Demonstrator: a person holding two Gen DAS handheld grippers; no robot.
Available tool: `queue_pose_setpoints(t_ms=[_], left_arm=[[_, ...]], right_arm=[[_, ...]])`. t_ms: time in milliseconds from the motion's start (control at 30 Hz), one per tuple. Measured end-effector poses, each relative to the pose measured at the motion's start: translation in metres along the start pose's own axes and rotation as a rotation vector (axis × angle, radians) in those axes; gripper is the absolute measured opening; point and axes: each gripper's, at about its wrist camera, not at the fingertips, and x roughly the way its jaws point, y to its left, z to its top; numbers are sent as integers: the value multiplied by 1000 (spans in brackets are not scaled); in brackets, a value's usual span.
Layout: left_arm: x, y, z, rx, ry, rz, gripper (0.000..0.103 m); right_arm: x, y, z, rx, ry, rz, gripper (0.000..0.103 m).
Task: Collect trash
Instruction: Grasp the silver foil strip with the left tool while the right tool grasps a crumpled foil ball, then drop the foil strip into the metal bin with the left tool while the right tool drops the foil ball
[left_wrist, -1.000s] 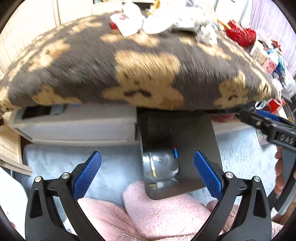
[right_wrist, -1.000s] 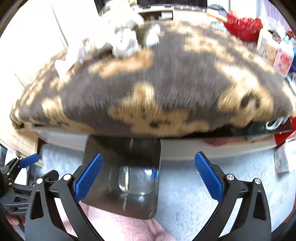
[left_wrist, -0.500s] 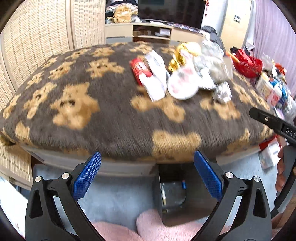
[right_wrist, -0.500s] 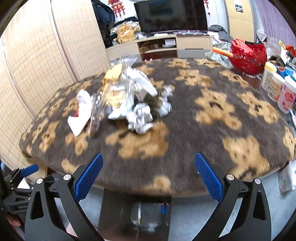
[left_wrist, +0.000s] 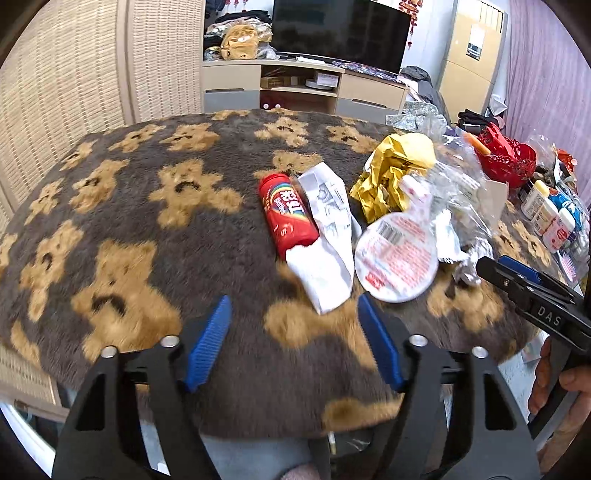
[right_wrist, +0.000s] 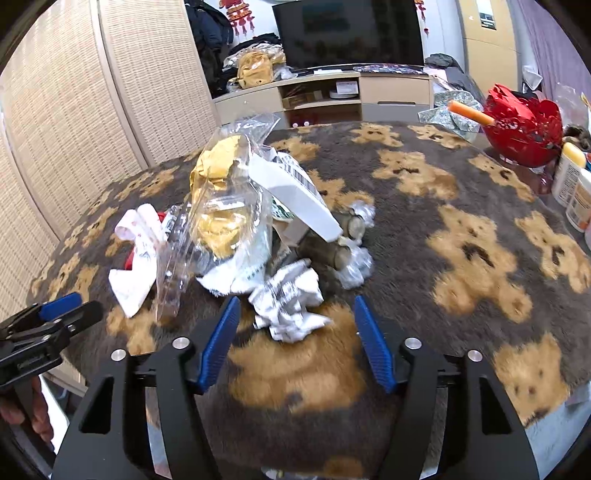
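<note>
candy tube (left_wrist: 287, 215) on blanket (left_wrist: 147, 229), wrapper (left_wrist: 327, 236) beside it on right, round lid (left_wrist: 397, 258) further right.

Grey blanket (left_wrist: 221, 229) with tan bears, red tube (left_wrist: 288, 218), gold wrapper (left_wrist: 388, 177)

We take this for a lived-in home living room: beyond the teddy-bear blanket (left_wrist: 155, 236) covering the surface ahead of the hand-held gripper stand a television (left_wrist: 340, 33) on a low media cabinet (left_wrist: 306, 86), woven screens (left_wrist: 74, 81), and piled clothes (right_wrist: 255, 62).
</note>
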Motion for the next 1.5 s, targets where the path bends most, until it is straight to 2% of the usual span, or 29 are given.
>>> queue_pose_setpoints(t_ms=[200,233,267,333,433,600,900,1200,1300,1500], left_arm=[[23,-1,12,9,22,-20,43],[25,-2,13,16,23,-27,41],[27,-3,14,23,24,-32,34],[30,-6,16,35,27,-42,23],[32,-10,16,60,33,-49,3],[21,-18,12,88,20,-40,2],[-29,-33,-15,83,-10,-48,2],[-83,-60,-65,106,-15,-76,2],[-92,-67,-83,108,-3,-83,2],[-93,-78,-122,112,51,-98,2]], right_arm=[[12,8,5,-14,2,11,55],[15,9,5,-18,7,7,50],[16,10,4,-22,10,2,41],[18,10,3,-29,15,-8,31],[18,9,1,-29,23,-8,25],[5,5,-3,-22,14,-12,22],[-37,0,-30,-24,22,2,22],[-83,4,-69,-45,39,39,22],[-94,3,-88,-48,67,56,22],[-90,-4,-118,-42,139,62,22]])
